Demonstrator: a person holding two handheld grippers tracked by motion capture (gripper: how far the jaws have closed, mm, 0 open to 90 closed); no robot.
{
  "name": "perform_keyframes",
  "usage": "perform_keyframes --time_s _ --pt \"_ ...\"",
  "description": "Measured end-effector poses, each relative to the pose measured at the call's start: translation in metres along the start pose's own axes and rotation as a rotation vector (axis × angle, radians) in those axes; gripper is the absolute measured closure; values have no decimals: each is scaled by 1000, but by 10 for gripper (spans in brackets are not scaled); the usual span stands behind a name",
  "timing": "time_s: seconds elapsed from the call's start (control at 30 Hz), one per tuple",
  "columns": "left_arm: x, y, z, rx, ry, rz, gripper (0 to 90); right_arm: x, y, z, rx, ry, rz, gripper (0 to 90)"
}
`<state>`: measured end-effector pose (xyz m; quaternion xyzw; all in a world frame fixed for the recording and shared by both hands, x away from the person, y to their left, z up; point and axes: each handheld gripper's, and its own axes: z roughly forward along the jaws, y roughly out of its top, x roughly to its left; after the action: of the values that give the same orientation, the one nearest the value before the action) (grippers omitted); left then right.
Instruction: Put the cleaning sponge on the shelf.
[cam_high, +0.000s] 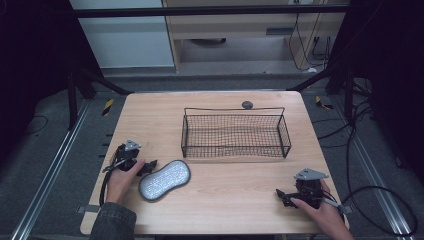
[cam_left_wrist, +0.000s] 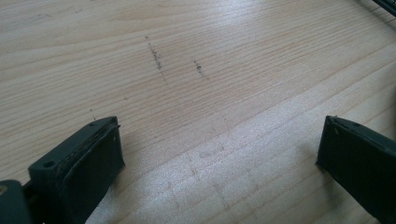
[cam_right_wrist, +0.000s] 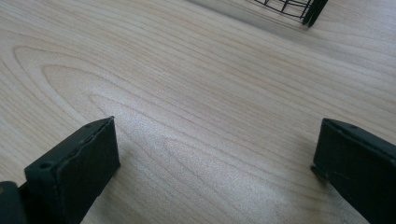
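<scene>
Two grippers wide apart, left gripper (cam_high: 150, 166) beside glittery pad (cam_high: 165, 180)

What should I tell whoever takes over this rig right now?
Left hand-held gripper: open, holding nothing, low on the table just left of the sparkly peanut-shaped pad.
Right hand-held gripper: open, holding nothing, near the table's front right corner.
Wire basket: empty, upright, toward the back of the table.
Done: nothing gripped, nothing in the basket.
Left: probably grip the pad with the left hand-held gripper and put it in the basket.
</scene>
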<state>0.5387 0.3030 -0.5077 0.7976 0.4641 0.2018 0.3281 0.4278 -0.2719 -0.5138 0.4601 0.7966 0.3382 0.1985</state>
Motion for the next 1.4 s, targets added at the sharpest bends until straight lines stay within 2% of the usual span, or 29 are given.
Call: perform_keyframes --time_s 0.1,0.13,0.17,0.2,0.27,0.3,0.33,0.4,0.43,0.53,0.6,0.67,0.77,0.87,1.23,1.33,1.4 --pt "-1 0 -1 5 5 -6 0 0 0 0 0 0 0 3" --pt "-1 2 -5 26 15 11 30 0 0 0 0 0 0 3" --pt "-1 2 -5 26 15 11 47 0 0 0 0 0 0 3" --pt "-2 4 -8 22 28 21 48 0 0 0 0 0 0 3" --pt "-4 6 -18 18 21 46 49 0 0 0 0 0 -2 3" --pt "-7 9 -29 -4 28 70 46 0 0 0 0 0 -2 4" --pt "-7 9 -29 -4 28 70 47 0 0 0 0 0 -2 4" --pt "-14 12 -39 -16 30 91 44 0 0 0 0 0 -2 4" --pt "-18 13 -44 -22 23 90 44 0 0 0 0 0 -2 4" --pt "-30 20 -56 -42 -37 52 46 0 0 0 0 0 -2 4" --pt "-37 26 -61 -10 -65 72 44 0 0 0 0 0 -2 3" --pt "-46 30 -67 38 -63 120 46 0 0 0 -1 0 -2 3" --pt "-54 33 -71 66 -68 161 55 0 0 0 0 0 0 4" --pt "-61 34 -70 123 -74 216 55 0 0 0 0 0 -2 4" --pt "-76 34 -63 206 -108 290 53 0 0 0 -1 0 -2 4" --pt "-81 33 -59 234 -108 300 46 0 0 0 0 0 -2 3" --pt "-81 34 -57 235 -100 291 36 0 0 0 0 0 0 3"
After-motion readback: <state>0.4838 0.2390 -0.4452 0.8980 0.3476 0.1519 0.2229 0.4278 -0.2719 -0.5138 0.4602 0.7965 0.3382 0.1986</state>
